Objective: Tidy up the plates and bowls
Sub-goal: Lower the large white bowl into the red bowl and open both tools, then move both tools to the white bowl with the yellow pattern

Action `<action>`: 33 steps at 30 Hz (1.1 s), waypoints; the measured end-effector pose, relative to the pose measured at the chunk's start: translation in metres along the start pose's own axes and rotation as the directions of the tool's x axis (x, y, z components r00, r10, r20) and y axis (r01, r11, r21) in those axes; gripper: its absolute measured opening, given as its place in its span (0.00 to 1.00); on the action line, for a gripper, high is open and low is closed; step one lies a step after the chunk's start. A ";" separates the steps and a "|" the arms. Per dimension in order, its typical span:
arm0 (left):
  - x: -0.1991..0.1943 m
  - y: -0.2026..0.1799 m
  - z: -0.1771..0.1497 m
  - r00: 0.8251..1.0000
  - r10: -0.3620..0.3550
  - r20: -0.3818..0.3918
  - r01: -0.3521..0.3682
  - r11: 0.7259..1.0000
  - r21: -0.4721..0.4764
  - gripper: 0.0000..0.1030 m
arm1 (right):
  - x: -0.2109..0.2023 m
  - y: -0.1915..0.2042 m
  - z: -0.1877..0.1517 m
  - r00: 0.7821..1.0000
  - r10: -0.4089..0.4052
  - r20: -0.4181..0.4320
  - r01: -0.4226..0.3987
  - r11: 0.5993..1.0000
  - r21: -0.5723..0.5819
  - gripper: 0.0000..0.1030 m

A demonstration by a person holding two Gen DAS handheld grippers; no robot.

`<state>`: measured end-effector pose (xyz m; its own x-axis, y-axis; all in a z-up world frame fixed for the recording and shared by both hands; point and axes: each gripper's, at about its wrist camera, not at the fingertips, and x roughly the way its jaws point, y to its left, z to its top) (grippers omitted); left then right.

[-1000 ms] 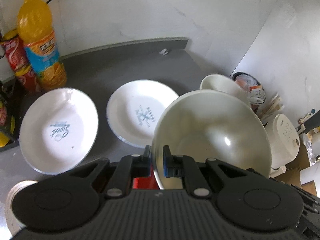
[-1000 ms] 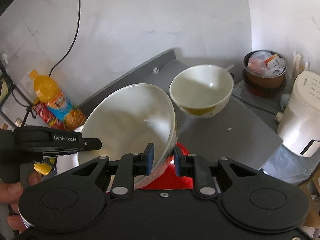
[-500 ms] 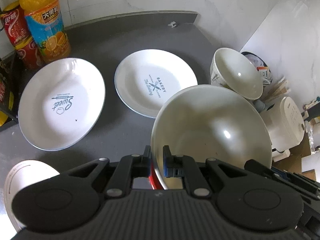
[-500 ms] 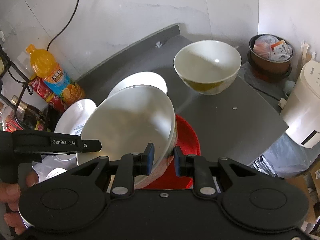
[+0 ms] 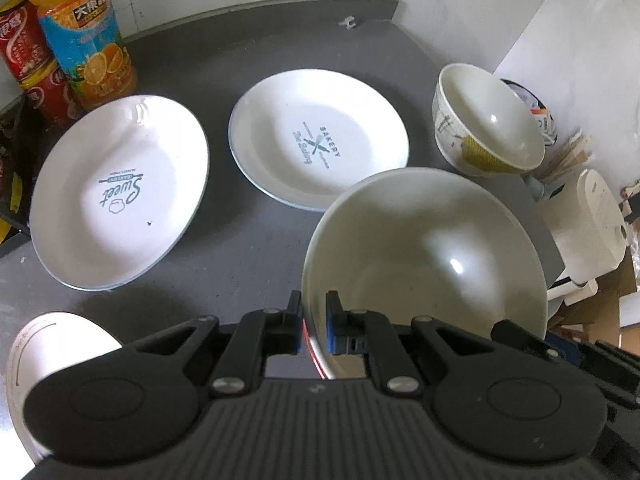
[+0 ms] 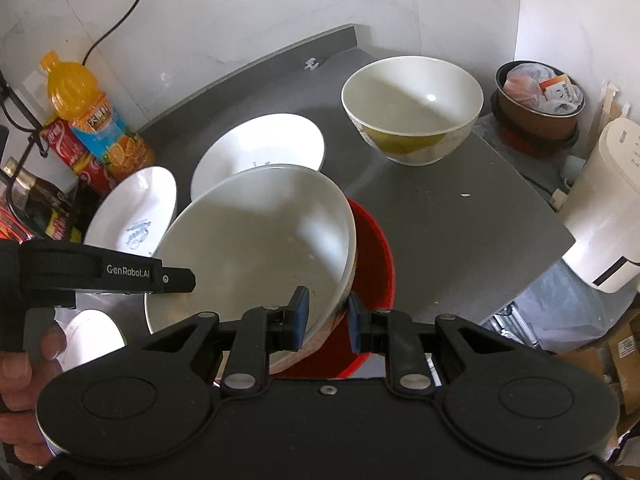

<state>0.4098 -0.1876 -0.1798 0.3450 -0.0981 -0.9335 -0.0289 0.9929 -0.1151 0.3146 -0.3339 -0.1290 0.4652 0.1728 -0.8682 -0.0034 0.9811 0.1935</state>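
Observation:
Both grippers hold one large cream bowl [image 5: 424, 248] [image 6: 256, 248] by its rim, above a red dish [image 6: 374, 256]. My left gripper [image 5: 313, 322] is shut on the near rim. My right gripper [image 6: 324, 322] is shut on the opposite rim. A second bowl with a yellow pattern [image 5: 484, 120] [image 6: 414, 108] stands at the counter's far right corner. A white "Bakery" plate [image 5: 318, 140] [image 6: 260, 148] and a white "Sweet" plate [image 5: 120, 188] [image 6: 134, 208] lie on the grey counter [image 5: 240, 252].
An orange juice bottle [image 5: 80, 32] and red cans [image 5: 24, 52] stand at the back left. A white dish [image 5: 52, 356] lies near left. Off the counter's right edge are a white appliance [image 6: 608, 204] and a bin [image 6: 538, 100].
Both grippers with the held bowl have risen and tilted downward, so more of the counter and plates shows. The plates and the second bowl have not moved.

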 end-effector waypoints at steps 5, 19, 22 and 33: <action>0.002 -0.002 -0.002 0.999 0.027 0.019 -0.027 0.999 0.018 0.09 | 0.004 0.000 -0.002 0.999 -0.039 -0.001 0.039 0.999 -0.021 0.20; -0.005 -0.015 0.008 0.998 0.052 0.036 -0.054 0.996 0.070 0.20 | -0.010 -0.018 0.003 0.998 -0.030 0.057 0.028 0.999 0.035 0.24; -0.006 -0.017 0.011 0.999 0.043 0.032 -0.045 0.997 0.064 0.25 | -0.013 -0.021 0.005 0.997 -0.031 0.066 0.029 0.999 0.041 0.24; -0.019 -0.043 0.027 0.991 0.052 0.123 -0.065 0.993 0.097 0.66 | -0.025 -0.050 0.020 0.989 -0.062 0.137 0.041 0.988 0.148 0.55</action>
<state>0.4302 -0.2264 -0.1477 0.4553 -0.0370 -0.8896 0.0400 0.9990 -0.0211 0.3207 -0.3888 -0.1081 0.5812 0.0983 -0.8078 0.1465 0.9638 0.2227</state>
